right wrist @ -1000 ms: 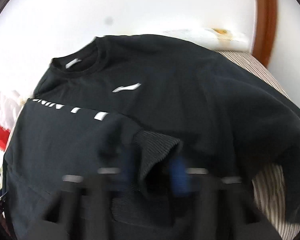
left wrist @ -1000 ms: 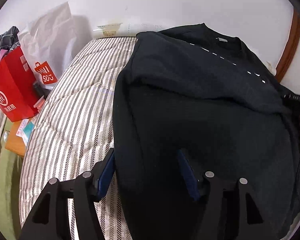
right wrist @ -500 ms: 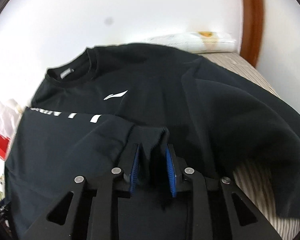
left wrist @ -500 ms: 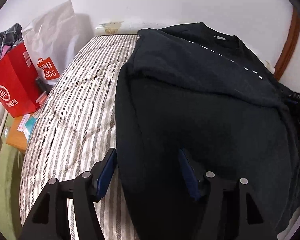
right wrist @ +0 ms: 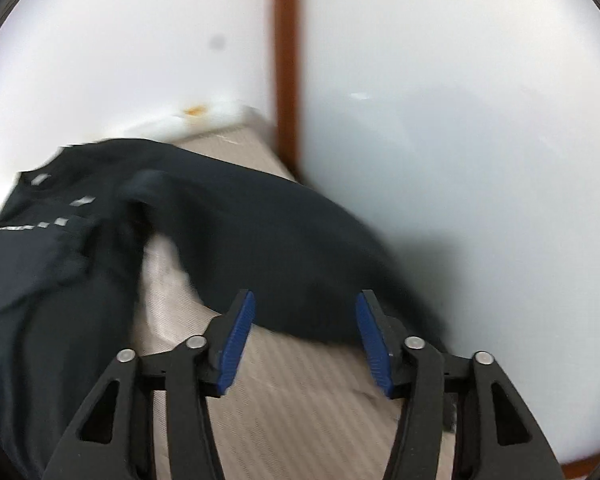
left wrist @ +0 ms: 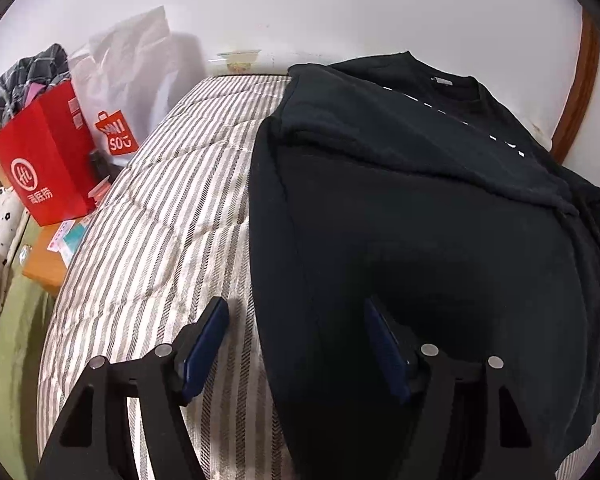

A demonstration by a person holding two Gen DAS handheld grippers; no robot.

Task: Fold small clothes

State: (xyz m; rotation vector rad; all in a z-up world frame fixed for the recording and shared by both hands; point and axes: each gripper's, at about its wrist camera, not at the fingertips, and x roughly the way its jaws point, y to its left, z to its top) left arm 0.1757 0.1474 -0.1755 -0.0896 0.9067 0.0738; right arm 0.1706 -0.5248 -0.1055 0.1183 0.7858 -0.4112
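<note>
1. Sweatshirt [left wrist: 420,240], black and long-sleeved, lies spread on the striped bed [left wrist: 160,240], its body along the right half and the collar toward the far wall.
2. Nearest in the left wrist view, the left gripper [left wrist: 296,340] hovers over the garment's left side edge; its jaws are opening, one pad above bare bedding and the other above the dark cloth, with the edge between them but nothing pinched.
3. In the right wrist view, which is blurred, the right gripper [right wrist: 304,336] faces the loose sleeve [right wrist: 280,260] draped toward the wall-side edge of the bed; its jaws are opening and hold nothing, the sleeve's end lying just ahead of the pads.
4. Further up, the other sleeve [left wrist: 400,140] is already laid across the chest, its white lettering showing.
5. Risks, as I judge them:
   - The loose sleeve sits close to the bed's edge, so a shallow pinch could let it slide off.
   - Closing the left jaws too low may catch the bedding along with the hem and drag the whole layout.
   - Any tug on the body could pull the crossed sleeve askew.
6. Farthest left, a red bag [left wrist: 48,156] and a white bag [left wrist: 132,92] stand beside the bed, well apart from the work.
</note>
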